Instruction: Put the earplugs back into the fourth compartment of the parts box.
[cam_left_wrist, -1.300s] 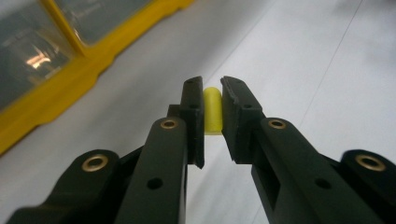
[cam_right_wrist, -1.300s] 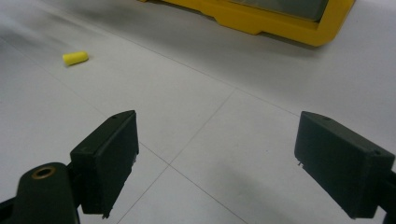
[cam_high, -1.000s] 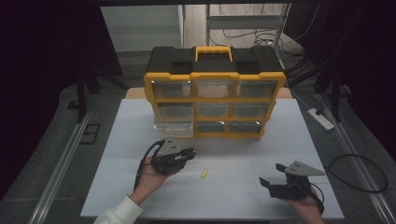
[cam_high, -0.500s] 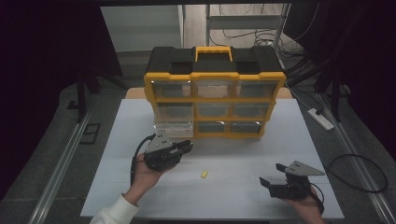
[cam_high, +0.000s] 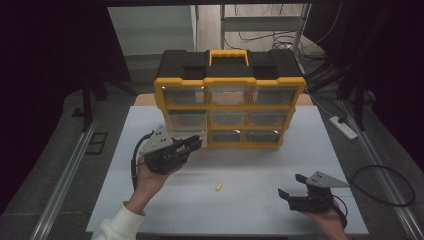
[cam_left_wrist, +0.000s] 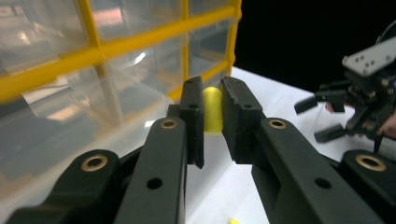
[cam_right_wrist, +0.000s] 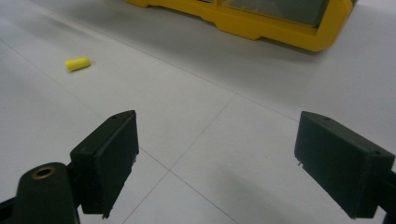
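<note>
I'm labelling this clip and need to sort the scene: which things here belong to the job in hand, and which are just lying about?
In the job:
- left gripper, shut on a yellow plug
- drawer organiser, its bottom-left drawer pulled out
- second yellow plug on the table
- right gripper, open, near the table

Lying about:
- power strip
- cables on the floor

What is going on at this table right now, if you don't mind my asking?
A person works with two handheld grippers in front of a yellow drawer organizer. The left gripper is shut on a small yellow plug, held close to the organizer's clear drawers. A second yellow plug lies on the white table. The right gripper rests open, low over the table.
</note>
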